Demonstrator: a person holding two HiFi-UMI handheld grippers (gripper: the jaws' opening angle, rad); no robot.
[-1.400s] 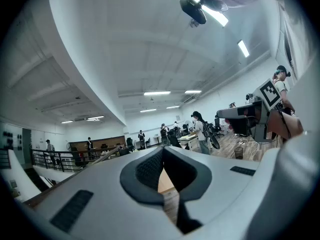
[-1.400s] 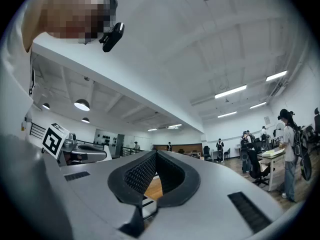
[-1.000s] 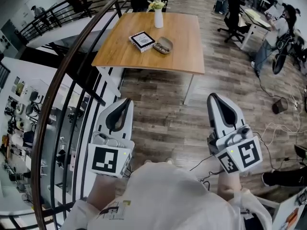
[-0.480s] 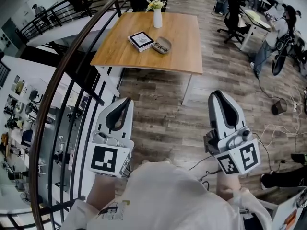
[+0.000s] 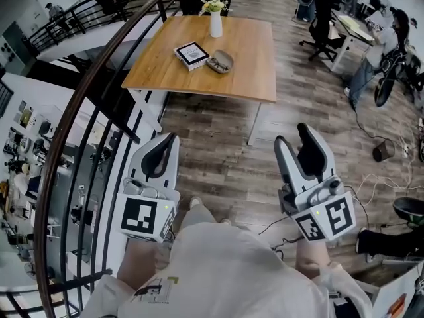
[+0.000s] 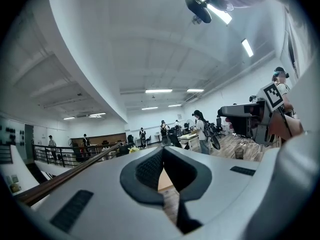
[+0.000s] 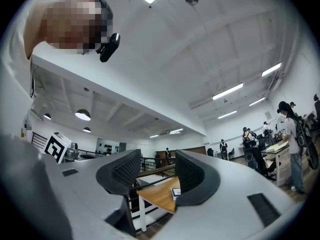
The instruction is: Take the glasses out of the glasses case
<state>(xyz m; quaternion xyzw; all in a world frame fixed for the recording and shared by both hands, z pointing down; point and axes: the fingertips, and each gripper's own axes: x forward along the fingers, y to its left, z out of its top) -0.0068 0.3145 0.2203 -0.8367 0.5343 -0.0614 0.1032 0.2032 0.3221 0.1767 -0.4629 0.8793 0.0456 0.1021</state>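
Observation:
The grey oval glasses case (image 5: pixel 219 61) lies on the wooden table (image 5: pixel 252 58) far ahead, next to a black-and-white book (image 5: pixel 191 53) and a white vase of flowers (image 5: pixel 215 20). What is in the case is too small to tell. Both grippers hang over the floor well short of the table. My left gripper (image 5: pixel 169 140) is shut and empty, its pads meeting in the left gripper view (image 6: pixel 162 153). My right gripper (image 5: pixel 293 136) is opening, nothing between its fingers. Between its jaws in the right gripper view (image 7: pixel 157 166) I see the table's corner (image 7: pixel 157 196).
A curved dark handrail with bars (image 5: pixel 93 118) runs along the left, close by my left gripper. Beyond the table stand office chairs (image 5: pixel 321 25) and a desk with a person (image 5: pixel 374 55). Cables (image 5: pixel 387 177) trail on the plank floor to the right.
The right gripper's jaws have gone from shut to wide apart. Both grippers have shifted a little forward toward the table; the left stays shut.

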